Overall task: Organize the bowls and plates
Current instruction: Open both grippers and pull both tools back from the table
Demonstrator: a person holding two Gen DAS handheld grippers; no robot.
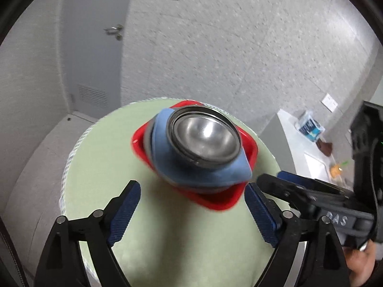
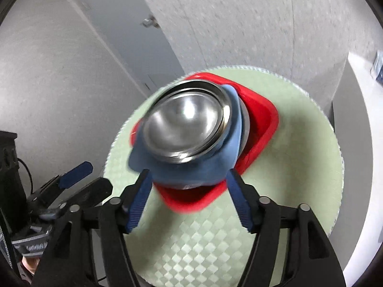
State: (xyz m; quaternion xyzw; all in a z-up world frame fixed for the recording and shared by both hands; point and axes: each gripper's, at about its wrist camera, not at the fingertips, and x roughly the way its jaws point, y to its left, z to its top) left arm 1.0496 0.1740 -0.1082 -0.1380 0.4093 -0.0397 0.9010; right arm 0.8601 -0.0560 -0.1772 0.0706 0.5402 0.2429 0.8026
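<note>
Green table [image 1: 167, 227], nested steel bowls [image 1: 205, 138]

Stack of dishes sits on the round green table [image 1: 100, 191], a bit toward its far side. Bottom: red square plate [image 1: 215, 201], flat on the table, corners rounded, approx diamond-wise to the view. On it a blue plate [image 1: 191, 174], also squarish w/ rounded corners, turned vs. the red one so corners don't line up. Top: nested steel bowls [image 1: 205, 138], upright, shiny, rims stacked, slightly off-centre over the blue plate. Edges blurred.
</note>
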